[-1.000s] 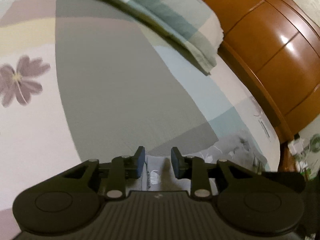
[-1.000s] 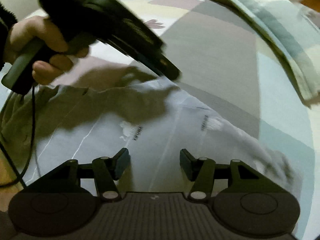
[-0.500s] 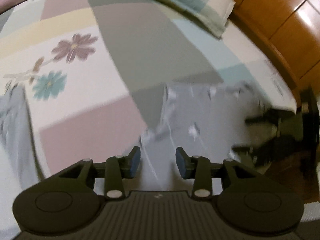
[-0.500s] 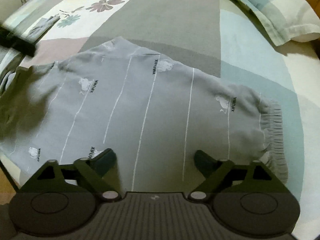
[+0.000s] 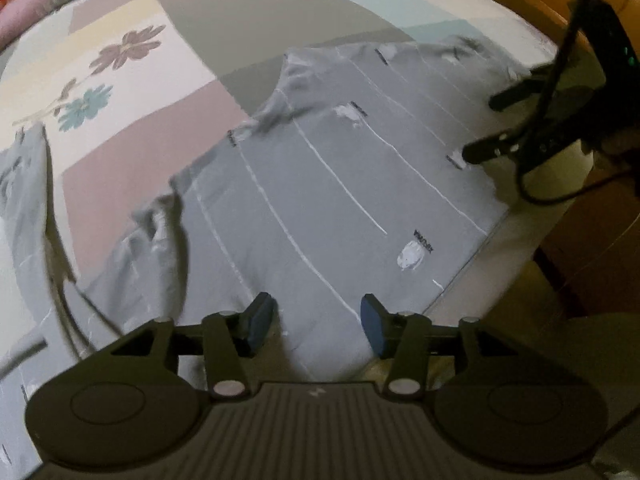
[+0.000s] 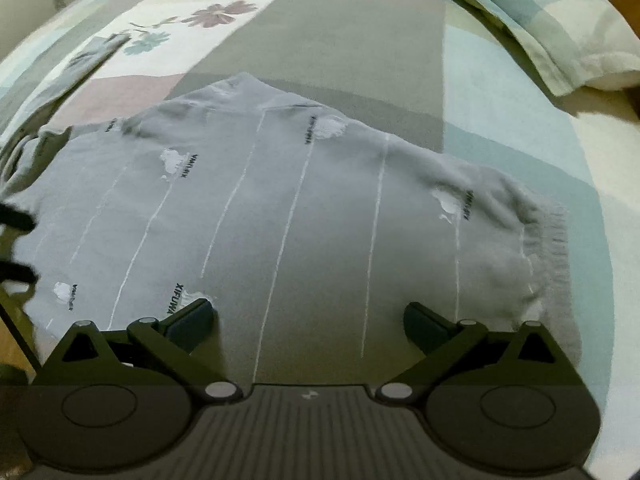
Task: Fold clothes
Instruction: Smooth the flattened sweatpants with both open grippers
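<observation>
A grey garment [image 6: 300, 220] with thin white stripes and small printed logos lies spread flat on the bed, its elastic waistband [image 6: 548, 248] to the right. My right gripper [image 6: 308, 318] hangs over its near edge with the jaws opening wide; the cloth lies under them and the pads do not press it. My left gripper [image 5: 316, 322] is over the garment's [image 5: 340, 200] other end, jaws opening, nothing pinched. The left wrist view shows the right gripper [image 5: 480, 128] at the far right. The left fingers [image 6: 16, 216] show at the left edge of the right wrist view.
The bed sheet [image 5: 120, 48] is a pastel patchwork with flowers. A pillow [image 6: 560, 32] lies at the back right. Another grey garment [image 5: 24, 184] lies crumpled at the left. Wooden furniture [image 5: 600, 240] borders the bed, and a black cable [image 5: 560, 60] hangs by the right gripper.
The left gripper swept from the bare sheet near the pillow back over the garment, and its jaws widened. The right jaws spread much wider. The garment now lies flat.
</observation>
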